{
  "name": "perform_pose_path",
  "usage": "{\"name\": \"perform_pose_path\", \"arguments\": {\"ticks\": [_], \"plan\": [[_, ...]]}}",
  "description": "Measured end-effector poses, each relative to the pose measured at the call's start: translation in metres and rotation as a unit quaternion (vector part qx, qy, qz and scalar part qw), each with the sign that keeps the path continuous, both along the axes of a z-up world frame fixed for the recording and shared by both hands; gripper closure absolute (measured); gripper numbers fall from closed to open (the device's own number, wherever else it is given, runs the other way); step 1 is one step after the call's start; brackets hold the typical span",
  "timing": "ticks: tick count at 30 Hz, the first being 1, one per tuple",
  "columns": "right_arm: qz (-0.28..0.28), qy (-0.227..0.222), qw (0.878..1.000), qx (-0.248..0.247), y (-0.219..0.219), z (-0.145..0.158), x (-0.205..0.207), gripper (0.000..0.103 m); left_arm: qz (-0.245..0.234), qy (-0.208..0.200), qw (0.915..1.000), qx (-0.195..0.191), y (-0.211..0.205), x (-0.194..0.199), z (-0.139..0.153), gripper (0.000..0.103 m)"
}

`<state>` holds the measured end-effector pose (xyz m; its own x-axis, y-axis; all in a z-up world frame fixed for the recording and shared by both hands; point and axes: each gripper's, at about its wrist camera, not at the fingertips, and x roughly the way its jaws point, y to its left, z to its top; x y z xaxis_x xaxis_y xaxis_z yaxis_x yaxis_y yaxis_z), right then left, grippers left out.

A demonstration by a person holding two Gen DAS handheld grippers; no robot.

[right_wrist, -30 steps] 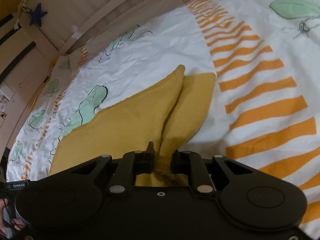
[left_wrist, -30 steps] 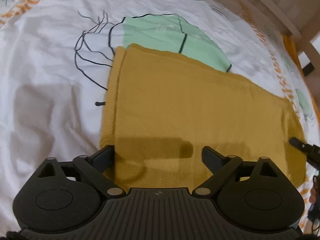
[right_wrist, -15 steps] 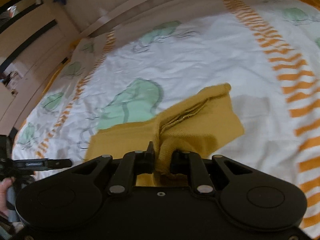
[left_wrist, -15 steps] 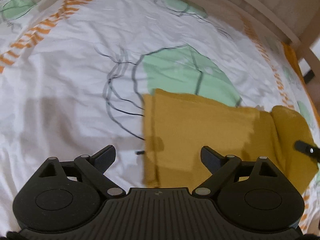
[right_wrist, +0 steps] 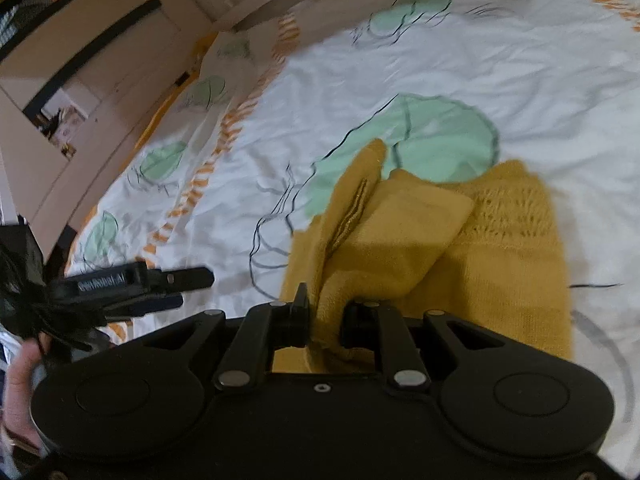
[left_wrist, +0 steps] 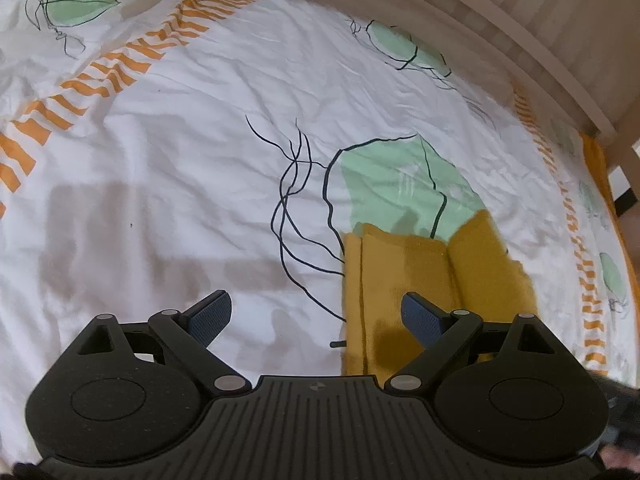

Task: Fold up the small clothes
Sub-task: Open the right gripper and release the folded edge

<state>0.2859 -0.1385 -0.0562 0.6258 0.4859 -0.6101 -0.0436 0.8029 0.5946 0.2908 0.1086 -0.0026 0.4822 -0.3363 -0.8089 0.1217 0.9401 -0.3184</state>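
Note:
A mustard-yellow knit garment point(left_wrist: 404, 280) lies on the bed, its right part doubled over its left part. My right gripper point(right_wrist: 324, 312) is shut on a bunched edge of the yellow garment point(right_wrist: 420, 240) and holds that edge above the lower layer. My left gripper point(left_wrist: 316, 312) is open and empty, hovering over the white sheet just left of the garment's left edge; its right finger point(left_wrist: 424, 318) is over the cloth. It also shows at the left of the right wrist view point(right_wrist: 132, 284), held by a hand.
The bed sheet point(left_wrist: 180, 184) is white with green leaf prints and orange stripes. A wooden bed frame point(left_wrist: 520, 52) runs along the far side. Wooden furniture point(right_wrist: 80, 80) stands beyond the bed at the left.
My right gripper has carried the garment's edge leftward over the rest, folding it. My left gripper has drawn back to the left, off the cloth, still open.

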Motion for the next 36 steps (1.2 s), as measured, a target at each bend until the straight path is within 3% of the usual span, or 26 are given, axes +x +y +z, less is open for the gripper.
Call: {"name": "perform_pose_path", "arguments": {"ticks": [6, 16, 21, 28, 32, 36], "plan": [[0.002, 0.003, 0.999, -0.044, 0.027, -0.009, 0.005, 0.081, 0.004, 0.012, 0.9996, -0.026, 0.006, 0.004, -0.001, 0.011], [0.015, -0.004, 0.995, -0.1, 0.066, -0.017, 0.007, 0.074, 0.001, 0.017, 0.9993, -0.034, 0.007, 0.005, -0.003, 0.011], [0.029, -0.017, 0.996, -0.078, 0.072, -0.017, 0.006, 0.066, 0.001, 0.02, 0.9993, -0.031, 0.006, 0.005, -0.004, 0.011], [0.056, -0.06, 0.995, -0.06, 0.077, -0.001, -0.004, 0.066, 0.003, 0.021, 0.9994, -0.027, 0.007, 0.007, -0.005, 0.011], [0.043, -0.088, 0.991, -0.088, 0.066, 0.009, -0.017, 0.042, 0.003, 0.024, 0.9994, -0.027, 0.008, 0.007, -0.007, 0.011], [0.058, -0.096, 0.983, -0.144, 0.065, 0.011, -0.029, 0.042, -0.002, 0.025, 0.9994, -0.023, 0.005, 0.007, -0.008, 0.011]]}}
